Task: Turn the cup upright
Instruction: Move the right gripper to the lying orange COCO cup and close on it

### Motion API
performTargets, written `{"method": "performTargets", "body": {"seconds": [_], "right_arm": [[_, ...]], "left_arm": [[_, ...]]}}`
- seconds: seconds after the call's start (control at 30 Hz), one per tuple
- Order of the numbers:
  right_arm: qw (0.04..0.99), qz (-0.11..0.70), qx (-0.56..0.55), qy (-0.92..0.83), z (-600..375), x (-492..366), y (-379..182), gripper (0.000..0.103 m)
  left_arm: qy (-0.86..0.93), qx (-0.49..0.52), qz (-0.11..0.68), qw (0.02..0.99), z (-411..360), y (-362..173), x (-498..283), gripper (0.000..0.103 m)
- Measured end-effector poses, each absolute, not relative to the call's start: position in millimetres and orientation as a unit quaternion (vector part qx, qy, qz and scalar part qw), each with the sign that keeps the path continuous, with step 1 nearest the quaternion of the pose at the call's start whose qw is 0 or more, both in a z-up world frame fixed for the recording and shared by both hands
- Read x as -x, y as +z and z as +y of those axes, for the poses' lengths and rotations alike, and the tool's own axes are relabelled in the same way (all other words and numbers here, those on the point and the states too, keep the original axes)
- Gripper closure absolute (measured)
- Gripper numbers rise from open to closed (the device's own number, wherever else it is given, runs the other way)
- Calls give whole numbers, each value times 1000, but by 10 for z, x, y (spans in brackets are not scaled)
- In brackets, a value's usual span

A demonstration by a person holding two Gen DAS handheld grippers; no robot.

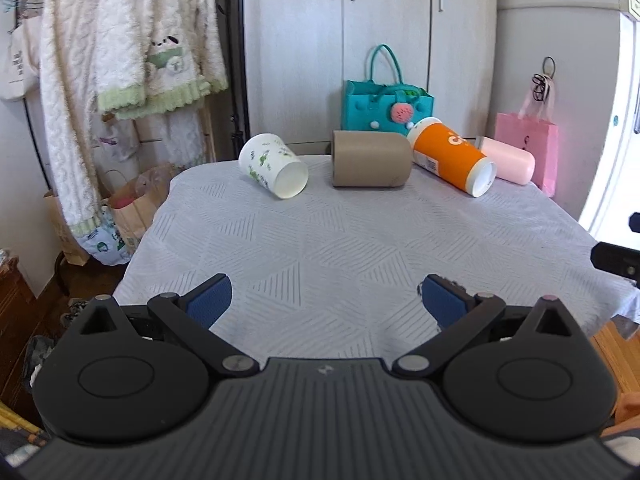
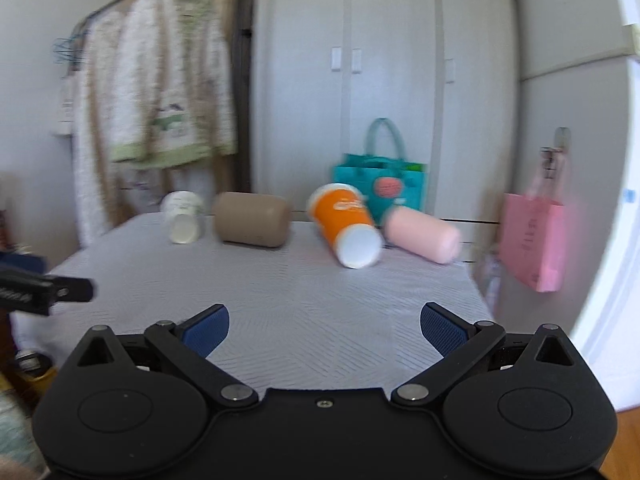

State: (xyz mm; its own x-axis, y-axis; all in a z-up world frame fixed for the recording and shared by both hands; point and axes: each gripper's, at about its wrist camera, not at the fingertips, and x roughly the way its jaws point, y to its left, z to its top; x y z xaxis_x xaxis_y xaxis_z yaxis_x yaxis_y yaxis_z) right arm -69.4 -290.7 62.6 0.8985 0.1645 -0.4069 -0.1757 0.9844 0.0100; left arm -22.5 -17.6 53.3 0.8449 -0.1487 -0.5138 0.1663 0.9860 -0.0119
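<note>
**Four cups on their sides along the far edge, both claws spread and empty**

Four cups lie tipped over in a row at the far end of the table (image 1: 340, 240), which is covered in a pale grey cloth with a triangle pattern. From left to right they are a white cup with green print (image 1: 274, 165), a plain tan cup (image 1: 371, 159), an orange cup (image 1: 454, 160) and a pink cup (image 1: 508, 160). None stands upright.

The white cup's open mouth faces the near right. The tan cup lies crosswise, its rounded end toward the right, close to the orange cup. The orange cup points its white end toward the near right, and the pink cup lies just behind and to the right of it; whether the two touch cannot be told.

The left gripper (image 1: 324, 300) hovers over the near part of the table, its blue-padded fingers (image 1: 210, 300) spread wide with nothing between them. The right gripper (image 2: 324, 330) is likewise held wide apart and empty, well short of the cups; its view is blurred.

Behind the table a teal bag (image 1: 386, 106) stands against pale cupboard doors (image 1: 384, 40), a pink bag (image 1: 528, 148) hangs to the right, and fluffy white clothing (image 1: 120, 60) hangs at the far left.
</note>
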Motion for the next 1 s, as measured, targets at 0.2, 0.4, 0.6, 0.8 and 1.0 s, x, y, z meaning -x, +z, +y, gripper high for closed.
{"method": "performTargets", "body": {"seconds": [0.2,0.4,0.6,0.8,1.0], "right_arm": [[970,186,13,156,-3034,554,958,0],[957,230,25,174,-3077,135,1108,0],[946,250,39,201,-3101,-187,1144,0],[937,272,51,212,-3081,-611,1130,0],[924,312,65,209,-3088,-1212,942,1]], "left_arm": [[-110,-9,279,954,-167,814,-58,0],[-134,-23,281,950,-353,971,-458,0],[-164,12,308,937,-541,902,-897,0],[-194,26,316,928,-787,772,-1228,0],[-188,32,312,931,-921,667,-1486,0]]}}
